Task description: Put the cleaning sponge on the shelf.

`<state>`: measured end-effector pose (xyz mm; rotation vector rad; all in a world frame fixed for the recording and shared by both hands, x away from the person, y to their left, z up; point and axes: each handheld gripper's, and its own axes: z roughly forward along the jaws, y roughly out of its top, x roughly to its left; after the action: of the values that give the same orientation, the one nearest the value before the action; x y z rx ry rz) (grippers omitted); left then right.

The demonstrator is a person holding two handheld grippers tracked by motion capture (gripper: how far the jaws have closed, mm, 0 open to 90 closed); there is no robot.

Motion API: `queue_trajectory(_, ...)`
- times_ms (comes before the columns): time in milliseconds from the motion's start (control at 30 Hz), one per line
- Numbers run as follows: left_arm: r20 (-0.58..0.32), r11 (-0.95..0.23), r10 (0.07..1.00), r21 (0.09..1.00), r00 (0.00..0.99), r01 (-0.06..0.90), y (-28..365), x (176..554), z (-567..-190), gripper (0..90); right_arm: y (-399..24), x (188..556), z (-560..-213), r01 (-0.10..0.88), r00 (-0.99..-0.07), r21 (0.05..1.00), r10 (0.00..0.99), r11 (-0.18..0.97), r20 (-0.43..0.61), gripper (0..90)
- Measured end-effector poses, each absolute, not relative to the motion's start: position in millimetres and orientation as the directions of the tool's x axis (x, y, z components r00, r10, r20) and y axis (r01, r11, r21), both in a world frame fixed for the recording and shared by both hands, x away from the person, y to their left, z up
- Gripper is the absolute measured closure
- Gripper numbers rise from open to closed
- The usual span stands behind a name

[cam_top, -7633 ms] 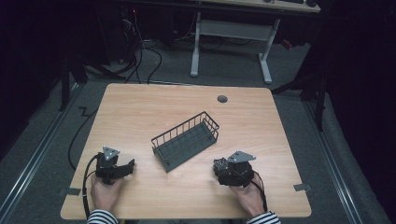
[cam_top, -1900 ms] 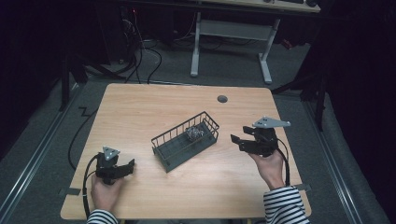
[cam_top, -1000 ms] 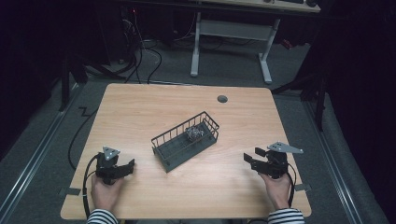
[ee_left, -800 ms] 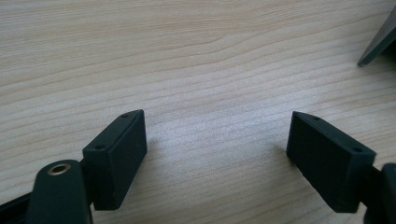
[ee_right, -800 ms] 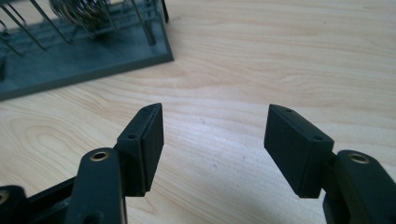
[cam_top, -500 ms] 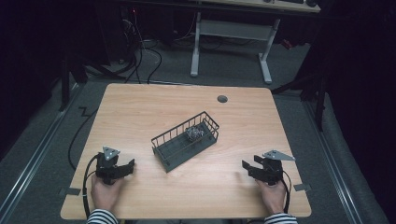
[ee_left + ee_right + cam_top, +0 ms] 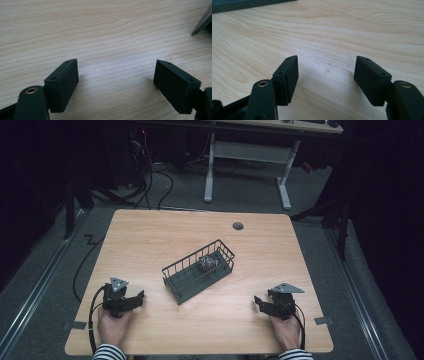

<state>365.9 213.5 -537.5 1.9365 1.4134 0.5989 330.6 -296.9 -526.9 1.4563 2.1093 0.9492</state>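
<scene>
Jaws of matte black blocks stand released on both the left gripper (image 7: 115,77) and the right gripper (image 7: 325,75), nothing but pale wood-grain counter (image 7: 150,240) between them. Midway between the hands sits a dark wire basket (image 7: 186,279), rectangular, askew, holding a crumpled silvery lump (image 7: 208,263); bare counter surrounds it.

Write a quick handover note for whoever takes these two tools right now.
Left tool: open, empty, low over the table near its front left.
Right tool: open, empty, near the front right.
Basket: mid-table, set at a slant, with a small silvery object in its far end.
Done: object sits in the basket.
Left: nothing apparent; both hands are apart from the basket.
</scene>
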Motion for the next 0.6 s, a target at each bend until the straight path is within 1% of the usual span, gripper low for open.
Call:
queue_trajectory(167, -0.016, -0.200, 0.950, 0.735, 0.312, 0.648, 213.4, 365.9, -537.6, 20.7, -291.8, 330.3, -529.6, 0.646, -0.373, 0.725, 0.928, 0.242, 0.023, 36.1)
queue_trajectory(267, -0.016, -0.200, 0.950, 0.735, 0.312, 0.648, 213.4, 365.8, -537.6, 20.8, -288.2, 329.2, -530.9, 0.634, -0.371, 0.726, 0.928, 0.267, -0.017, 35.2)
queue_trajectory(600, -0.016, -0.200, 0.950, 0.735, 0.311, 0.647, 213.2, 365.4, -537.6, 20.9, -288.2, 329.3, -531.0, 0.635, -0.367, 0.726, 0.930, 0.264, -0.018, 34.0)
